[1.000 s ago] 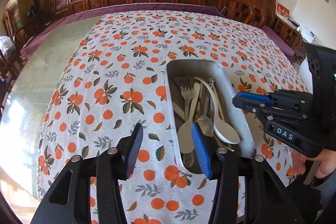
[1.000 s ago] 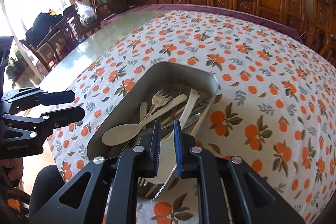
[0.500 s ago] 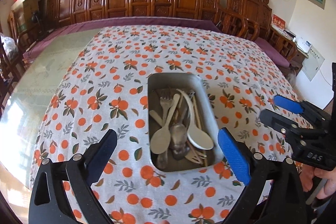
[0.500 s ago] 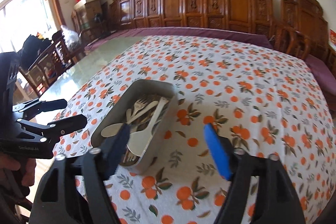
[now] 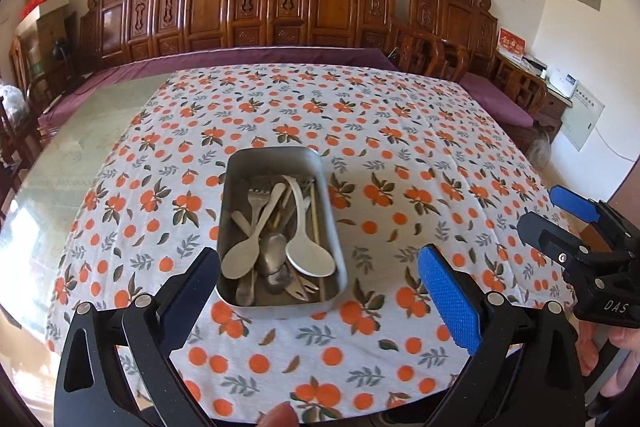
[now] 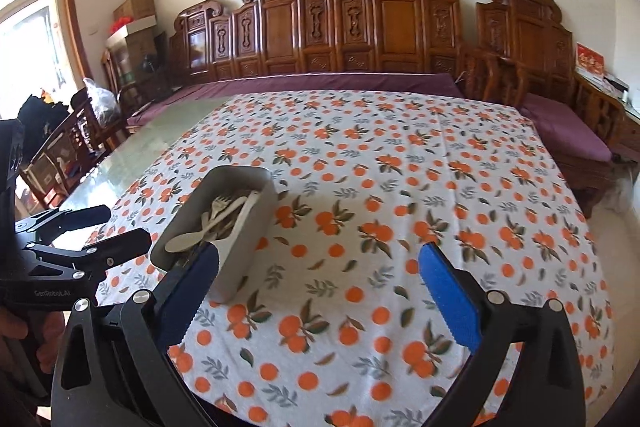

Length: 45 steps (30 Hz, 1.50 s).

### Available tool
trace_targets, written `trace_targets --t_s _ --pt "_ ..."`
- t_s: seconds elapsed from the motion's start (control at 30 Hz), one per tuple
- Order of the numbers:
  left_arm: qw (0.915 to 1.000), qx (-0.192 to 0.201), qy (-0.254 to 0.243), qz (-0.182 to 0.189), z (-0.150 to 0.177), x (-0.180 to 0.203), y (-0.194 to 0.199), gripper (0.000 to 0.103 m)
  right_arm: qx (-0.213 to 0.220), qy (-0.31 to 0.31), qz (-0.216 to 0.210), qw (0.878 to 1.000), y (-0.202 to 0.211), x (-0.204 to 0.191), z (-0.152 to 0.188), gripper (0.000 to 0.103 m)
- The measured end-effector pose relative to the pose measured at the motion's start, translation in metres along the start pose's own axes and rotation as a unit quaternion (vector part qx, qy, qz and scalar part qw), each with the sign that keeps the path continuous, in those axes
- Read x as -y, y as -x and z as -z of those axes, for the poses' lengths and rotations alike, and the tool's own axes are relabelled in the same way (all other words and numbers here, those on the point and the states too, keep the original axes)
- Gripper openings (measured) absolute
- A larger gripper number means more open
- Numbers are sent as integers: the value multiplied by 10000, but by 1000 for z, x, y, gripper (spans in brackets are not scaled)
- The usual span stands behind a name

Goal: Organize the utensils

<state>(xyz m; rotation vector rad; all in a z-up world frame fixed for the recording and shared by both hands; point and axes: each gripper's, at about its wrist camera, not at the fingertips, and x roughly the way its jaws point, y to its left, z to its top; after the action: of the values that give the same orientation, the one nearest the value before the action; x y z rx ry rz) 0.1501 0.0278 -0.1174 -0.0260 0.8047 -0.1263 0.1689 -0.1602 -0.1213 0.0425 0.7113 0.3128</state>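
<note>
Left gripper [image 5: 320,287] nearest, fingers spread wide, holding nothing, just short of tray's near end. Right gripper [image 6: 320,291] fingers also spread wide, empty, over cloth right of tray. Tray [image 5: 332,215] metal, on orange-print cloth [image 5: 400,155] covering tabletop. Inside tray: jumbled utensils, two pale spoons [image 5: 310,259] on top, fork [image 5: 256,201], metal spoon [image 5: 272,253], chopsticks [image 5: 315,215] along right wall. Beyond tray: bare glass tabletop [image 5: 80,147] at left, carved wooden bench [image 5: 280,3] against wall.

1 metal tray [image 5: 332,227], 2 pale spoons [image 5: 240,259], 1 pale fork [image 5: 256,197], a few metal utensils [image 5: 272,255] underneath, exact count unclear; 2 grippers [image 5: 320,291].
</note>
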Motion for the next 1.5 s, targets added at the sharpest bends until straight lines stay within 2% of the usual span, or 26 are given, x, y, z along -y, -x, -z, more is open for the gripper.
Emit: trace_targets --t_s 0.2,0.27,0.57,0.67,0.9,1.5 --pt "9998 184 -85 -88 -2 20 22 95 269 -93 156 9995 36 13 2 101" --pt "9990 339 -175 -222 -6 29 36 95 394 -129 172 9990 49 15 0 101" --pt "9947 978 -215 -237 -20 51 96 95 1105 -31 281 9935 109 10 -15 101" --pt "9925 1139 -260 -363 -20 56 109 95 1277 33 328 9913 123 7 -16 101" --pt "9900 1345 -243 -347 -22 58 127 95 1445 62 398 9887 136 4 -17 101" --pt "9883 1442 -266 -419 -24 63 134 95 1551 -66 420 9870 141 10 -19 101"
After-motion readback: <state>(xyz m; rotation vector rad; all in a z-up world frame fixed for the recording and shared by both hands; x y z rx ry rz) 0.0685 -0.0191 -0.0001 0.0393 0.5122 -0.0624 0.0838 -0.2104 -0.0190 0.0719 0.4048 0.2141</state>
